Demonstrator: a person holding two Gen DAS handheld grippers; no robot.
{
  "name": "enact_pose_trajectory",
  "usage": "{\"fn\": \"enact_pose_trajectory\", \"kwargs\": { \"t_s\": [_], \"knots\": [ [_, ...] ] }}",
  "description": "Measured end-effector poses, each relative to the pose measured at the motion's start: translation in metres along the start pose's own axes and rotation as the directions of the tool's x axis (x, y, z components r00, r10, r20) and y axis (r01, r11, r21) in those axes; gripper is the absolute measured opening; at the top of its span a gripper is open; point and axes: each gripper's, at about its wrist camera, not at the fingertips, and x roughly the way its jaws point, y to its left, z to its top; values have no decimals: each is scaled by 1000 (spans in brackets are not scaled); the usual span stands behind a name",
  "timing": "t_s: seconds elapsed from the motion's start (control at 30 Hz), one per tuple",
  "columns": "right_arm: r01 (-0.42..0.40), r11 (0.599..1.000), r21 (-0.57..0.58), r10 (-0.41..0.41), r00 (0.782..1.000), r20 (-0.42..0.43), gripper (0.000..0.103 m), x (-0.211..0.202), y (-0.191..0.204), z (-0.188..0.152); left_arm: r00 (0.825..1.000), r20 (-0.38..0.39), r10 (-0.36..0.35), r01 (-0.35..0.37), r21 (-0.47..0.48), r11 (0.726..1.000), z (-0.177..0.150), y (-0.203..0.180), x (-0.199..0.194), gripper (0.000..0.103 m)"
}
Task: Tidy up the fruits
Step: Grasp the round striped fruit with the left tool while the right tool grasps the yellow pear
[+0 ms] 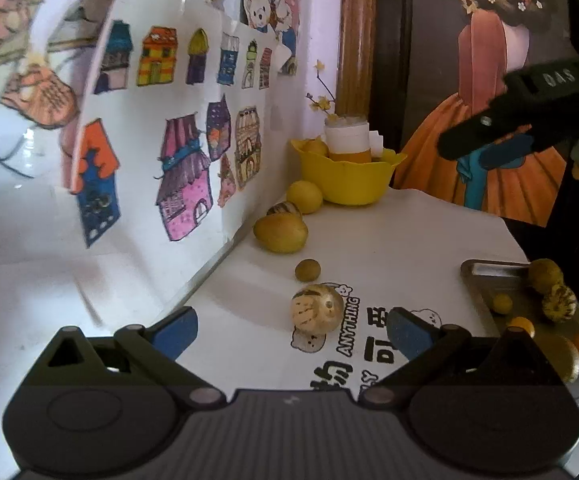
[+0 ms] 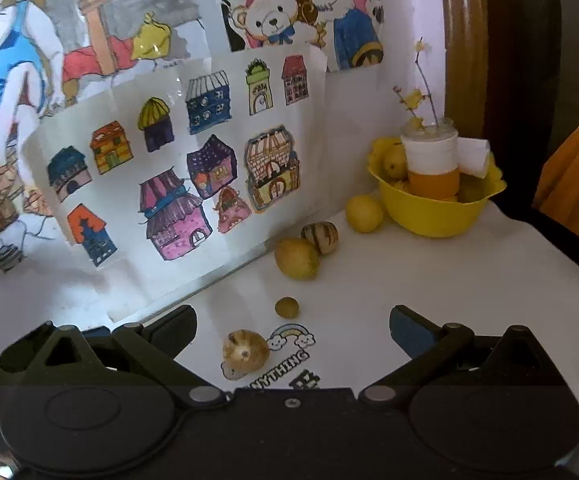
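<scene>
Left wrist view takes in most of the scene: a white cloth-covered surface (image 1: 409, 240) pushed against a wall hung with house drawings (image 1: 177, 128), so loose fruit has gathered along that wall edge. At 12 o'clock on the surface sits a yellow bowl (image 1: 345, 176), crowded by a flower jar (image 1: 347, 140) and a little fruit, which is probably why a metal tray (image 1: 485, 280) at 3 o'clock serves as the collecting place; several small yellow and orange fruits already lie in it. Loose fruit runs in a line from the bowl toward the camera: a round lemon (image 1: 304, 197), a striped fruit (image 1: 285, 209), a larger yellow-green fruit (image 1: 280, 234), a small brown fruit (image 1: 307, 270), then a pale striped fruit (image 1: 316, 309). The left hand-held gripper (image 1: 291, 334) is released and empty; the pale striped fruit lies just ahead at 12 o'clock, between the finger lines, likely the next pick. The right hand-held gripper (image 2: 291, 334) hovers higher, also spread wide and empty, with that fruit at its 11 o'clock.
</scene>
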Motion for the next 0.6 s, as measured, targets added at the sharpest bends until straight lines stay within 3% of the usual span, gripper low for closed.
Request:
{"fn": "enact_pose_trajectory", "kwargs": {
  "t_s": [0.3, 0.6],
  "knots": [
    [-37, 999, 13, 37, 999, -6, 102, 82, -11, 28, 998, -5, -68, 67, -39, 997, -1, -2, 51, 103],
    [-81, 992, 93, 90, 992, -88, 100, 186, -33, 33, 995, -42, -87, 85, -42, 996, -5, -3, 100, 102]
  ]
}}
